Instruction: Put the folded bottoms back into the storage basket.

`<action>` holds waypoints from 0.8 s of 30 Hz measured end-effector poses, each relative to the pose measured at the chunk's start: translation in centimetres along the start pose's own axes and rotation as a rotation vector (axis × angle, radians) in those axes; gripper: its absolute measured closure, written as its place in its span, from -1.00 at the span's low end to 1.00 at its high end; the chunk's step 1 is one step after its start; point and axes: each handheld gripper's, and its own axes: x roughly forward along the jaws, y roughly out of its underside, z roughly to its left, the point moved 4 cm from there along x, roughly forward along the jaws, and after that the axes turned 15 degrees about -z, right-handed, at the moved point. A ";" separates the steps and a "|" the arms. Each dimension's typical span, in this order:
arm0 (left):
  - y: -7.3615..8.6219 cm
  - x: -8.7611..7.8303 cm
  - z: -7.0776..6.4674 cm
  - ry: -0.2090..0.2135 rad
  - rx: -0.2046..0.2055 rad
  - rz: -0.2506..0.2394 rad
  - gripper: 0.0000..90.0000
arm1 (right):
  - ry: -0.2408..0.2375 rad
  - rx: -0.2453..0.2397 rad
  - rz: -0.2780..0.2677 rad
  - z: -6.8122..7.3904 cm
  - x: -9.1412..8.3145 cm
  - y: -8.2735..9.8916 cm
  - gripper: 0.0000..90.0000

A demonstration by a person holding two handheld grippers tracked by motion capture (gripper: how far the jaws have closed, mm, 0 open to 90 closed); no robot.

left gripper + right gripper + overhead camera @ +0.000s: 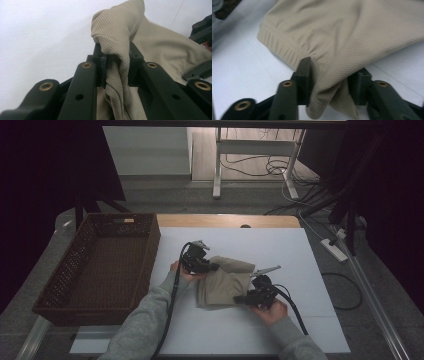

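A beige knitted cloth (223, 281) lies folded in the middle of the white table top (300, 320). My left gripper (213, 267) is at the cloth's far left corner, shut on a bunched ridge of the fabric (113, 32) that stands up between its jaws. My right gripper (239, 298) is at the near right edge, and its jaws pinch a fold of the cloth (342, 32) beside the stitched hem (279, 42). In the left gripper view the right gripper (202, 30) shows at the right border.
A long brown wicker basket (95, 265) stands empty along the table's left side, close to the left forearm. A power strip and cables (334, 249) lie on the floor to the right. Table legs and more cables stand beyond the far edge.
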 end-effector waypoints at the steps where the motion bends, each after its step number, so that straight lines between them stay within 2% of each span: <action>1: 0.0 -0.1 0.0 0.000 0.001 0.000 0.65 | -0.006 0.003 0.000 0.0 0.0 0.0 0.37; 8: -0.1 -0.4 -0.2 0.003 0.010 -0.006 0.65 | -0.033 -0.012 -0.014 0.0 -0.1 -0.1 0.52; 11: -0.2 -0.6 -0.3 0.005 0.014 -0.010 0.65 | -0.044 -0.014 -0.021 0.0 -0.2 -0.1 0.55; 17: -0.3 -0.8 -0.4 0.004 0.018 -0.020 0.65 | -0.057 -0.053 -0.045 0.3 -0.5 -0.4 0.56; 24: -0.8 -1.3 -0.8 0.013 0.026 -0.038 0.65 | -0.069 -0.064 -0.072 0.5 -0.8 -0.6 0.56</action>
